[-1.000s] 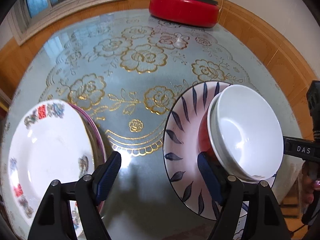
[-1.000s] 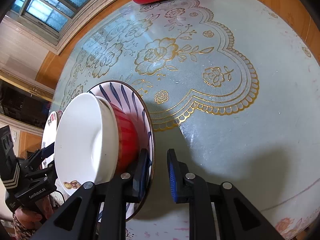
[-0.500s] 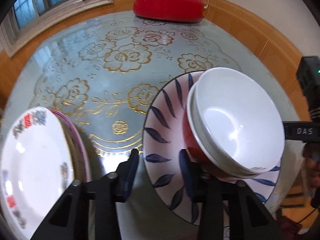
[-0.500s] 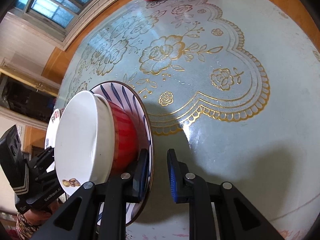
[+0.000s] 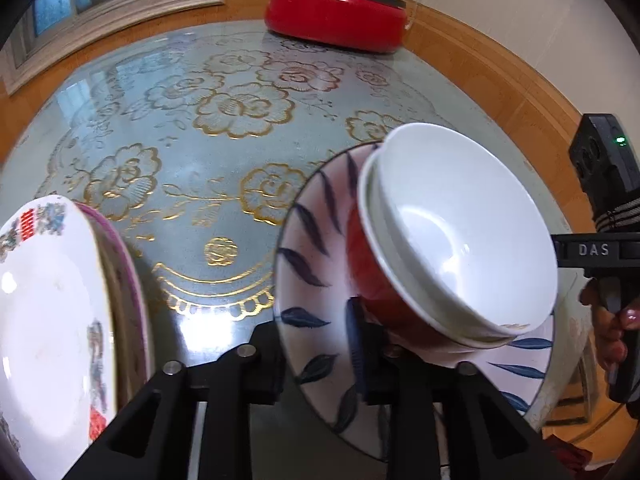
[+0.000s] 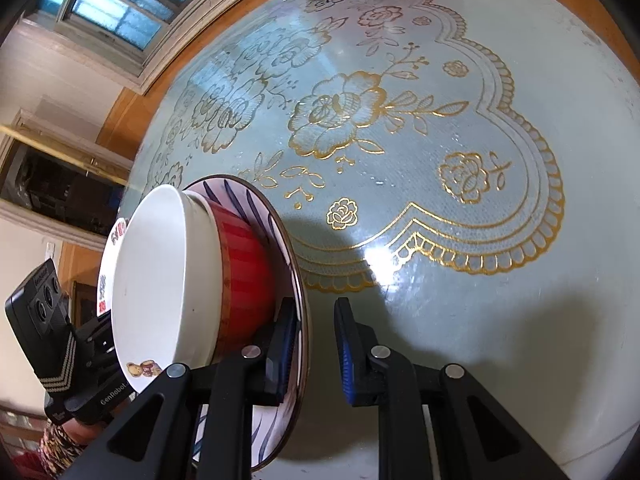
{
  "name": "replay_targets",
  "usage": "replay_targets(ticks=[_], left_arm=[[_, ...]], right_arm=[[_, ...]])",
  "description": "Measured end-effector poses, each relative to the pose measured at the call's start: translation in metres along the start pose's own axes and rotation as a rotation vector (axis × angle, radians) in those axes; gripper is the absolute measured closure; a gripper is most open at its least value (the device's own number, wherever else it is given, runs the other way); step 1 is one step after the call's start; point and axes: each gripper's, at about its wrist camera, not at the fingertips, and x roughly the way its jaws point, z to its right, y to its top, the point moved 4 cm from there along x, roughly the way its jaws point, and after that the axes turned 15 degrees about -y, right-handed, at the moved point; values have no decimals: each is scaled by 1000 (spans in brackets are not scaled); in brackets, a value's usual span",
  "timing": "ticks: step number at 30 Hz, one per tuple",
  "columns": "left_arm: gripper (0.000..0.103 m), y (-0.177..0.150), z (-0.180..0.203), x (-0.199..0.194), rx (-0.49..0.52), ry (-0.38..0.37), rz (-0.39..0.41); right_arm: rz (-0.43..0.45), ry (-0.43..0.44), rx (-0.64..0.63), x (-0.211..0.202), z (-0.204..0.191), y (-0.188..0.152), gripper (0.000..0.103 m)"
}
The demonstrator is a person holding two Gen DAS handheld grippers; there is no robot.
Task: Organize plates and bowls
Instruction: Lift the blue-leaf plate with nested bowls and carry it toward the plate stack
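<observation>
Gripping the leaf-patterned plate [image 5: 316, 248] with both grippers: left gripper [image 5: 316, 344] and right gripper [image 6: 316, 352] each clamp its rim. I see stacked bowls [image 5: 460, 232] riding on it above the worktop [image 6: 440, 260].

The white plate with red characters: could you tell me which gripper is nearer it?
Left. The left gripper grips the rim of the leaf-patterned plate on the side facing the white plate; the right gripper is at its opposite rim, beyond the bowls.

red lidded pot [image 5: 336, 16] far tbl [image 5: 224, 184] edge; window [image 6: 120, 12].
</observation>
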Motion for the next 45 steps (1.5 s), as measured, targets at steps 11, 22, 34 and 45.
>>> replay_targets(ticks=[11, 22, 34, 45], left_arm=[[71, -1, -4, -3, 4, 5, 39], [88, 12, -10, 4, 3, -83, 66], [87, 8, -5, 1, 46, -63, 69], [84, 3, 0, -1, 53, -50, 52]], right_arm=[[55, -19, -73, 0, -8, 3, 85], [73, 0, -115, 3, -14, 7, 93], [162, -76, -216, -1, -25, 3, 92], [134, -79, -217, -7, -18, -5, 93]])
